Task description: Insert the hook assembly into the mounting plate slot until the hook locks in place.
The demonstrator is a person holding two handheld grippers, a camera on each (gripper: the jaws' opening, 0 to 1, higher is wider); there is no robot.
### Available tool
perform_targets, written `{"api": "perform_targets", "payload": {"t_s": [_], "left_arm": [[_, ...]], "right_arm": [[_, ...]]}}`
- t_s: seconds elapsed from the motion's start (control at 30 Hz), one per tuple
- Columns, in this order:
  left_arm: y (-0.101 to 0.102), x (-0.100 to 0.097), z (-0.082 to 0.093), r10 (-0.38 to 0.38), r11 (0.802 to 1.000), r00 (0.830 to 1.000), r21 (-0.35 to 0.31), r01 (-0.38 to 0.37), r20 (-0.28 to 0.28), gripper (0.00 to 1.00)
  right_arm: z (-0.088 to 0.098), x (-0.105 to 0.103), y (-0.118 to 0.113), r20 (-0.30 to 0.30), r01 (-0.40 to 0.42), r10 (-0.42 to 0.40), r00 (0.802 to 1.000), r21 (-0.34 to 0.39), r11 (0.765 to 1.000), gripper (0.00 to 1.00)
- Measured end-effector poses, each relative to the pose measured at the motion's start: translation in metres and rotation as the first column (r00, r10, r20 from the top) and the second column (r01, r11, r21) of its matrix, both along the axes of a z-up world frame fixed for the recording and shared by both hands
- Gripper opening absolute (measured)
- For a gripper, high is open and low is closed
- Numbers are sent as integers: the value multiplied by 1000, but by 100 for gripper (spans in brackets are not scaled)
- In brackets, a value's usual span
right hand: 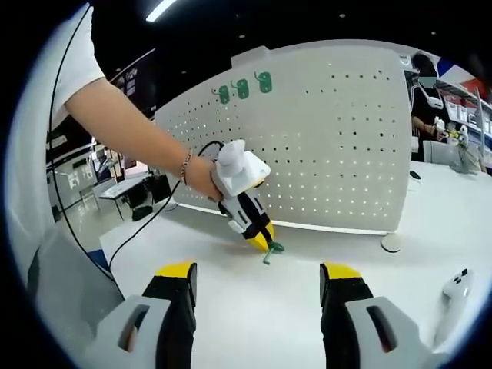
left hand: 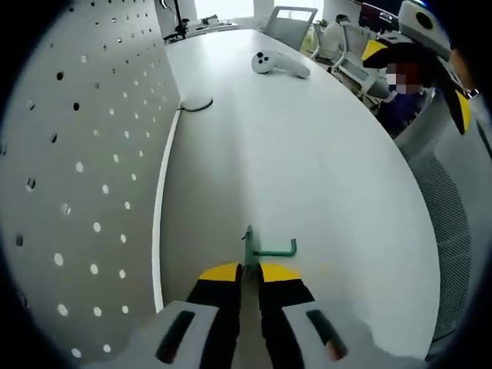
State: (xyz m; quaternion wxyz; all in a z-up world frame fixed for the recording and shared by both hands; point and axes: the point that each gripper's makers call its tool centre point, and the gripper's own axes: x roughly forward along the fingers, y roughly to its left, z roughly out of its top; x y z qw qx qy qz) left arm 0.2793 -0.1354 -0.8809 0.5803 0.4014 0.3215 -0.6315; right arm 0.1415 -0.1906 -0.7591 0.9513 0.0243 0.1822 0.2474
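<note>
- On the white tabletop (left hand: 307, 154), low and near the foot of the pegboard (right hand: 330, 138), the left gripper (left hand: 250, 269) is closed on a green hook (left hand: 265, 247); jaws pinch its upright stem, bent arm sticking out to one side.
- Right gripper view: the same left gripper (right hand: 264, 240) points down with the hook (right hand: 270, 250) at its tip, touching or just above the tabletop; cannot tell which.
- Right gripper (right hand: 257, 288) stands wide open, holding nothing, well back from the board.
- Three green hooks (right hand: 243, 88) already hang at the board's top edge.
- Judgement: pick-up done; lifting to the board, inserting and locking all remain.
- White controller (left hand: 278, 64) lies further off.
</note>
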Motion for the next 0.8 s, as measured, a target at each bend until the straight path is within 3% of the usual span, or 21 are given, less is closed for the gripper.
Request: {"api": "perform_targets", "payload": {"t_s": [0.43,0.57,0.7,0.8], "left_arm": [[0,2,-1,2,1000,1000,10,-2,13,3],[-1,2,0,-63,998,995,11,62,74,3],[0,2,0,-29,1000,998,-2,29,55,2],[1,3,2,-45,999,995,0,46,84,2]], "right_arm": [[-2,0,0,-8,-1,0,1000,-14,1000,64],[-3,0,-1,-9,1,-1,1000,-12,1000,64],[-3,0,-1,-12,2,-2,1000,-10,1000,64],[-3,0,-2,-11,6,-6,1000,-7,1000,64]]}}
